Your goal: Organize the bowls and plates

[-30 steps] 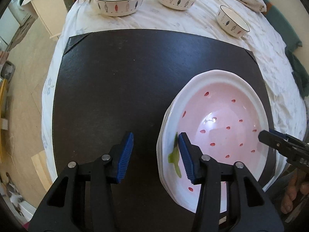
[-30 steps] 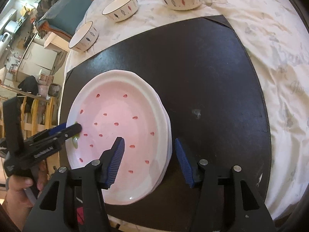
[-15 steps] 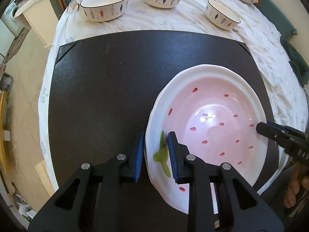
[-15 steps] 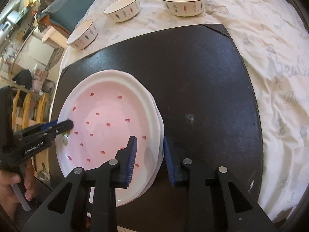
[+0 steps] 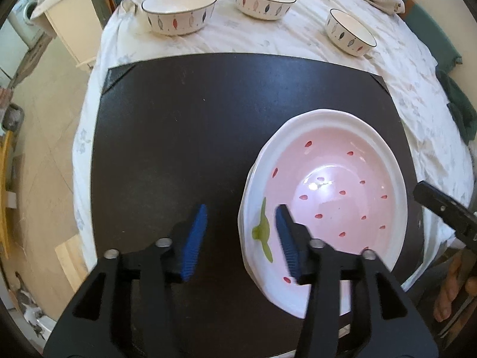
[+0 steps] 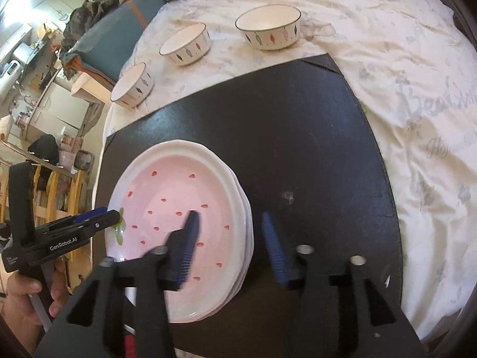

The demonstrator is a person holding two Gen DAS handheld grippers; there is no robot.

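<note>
Both grippers' fingers apart, straddling plate stack [image 5: 325, 197] rim (unclamped).

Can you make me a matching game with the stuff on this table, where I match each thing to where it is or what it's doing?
Things:
1. pink plate
2. three fish-pattern bowls
3. black mat
4. left gripper

Places or states:
A. on the white cloth, beyond the mat
B. open, astride the plate's rim
C. top of the plate stack
D. under the plate stack

Pairs: 1-C, 2-A, 3-D, 4-B
</note>
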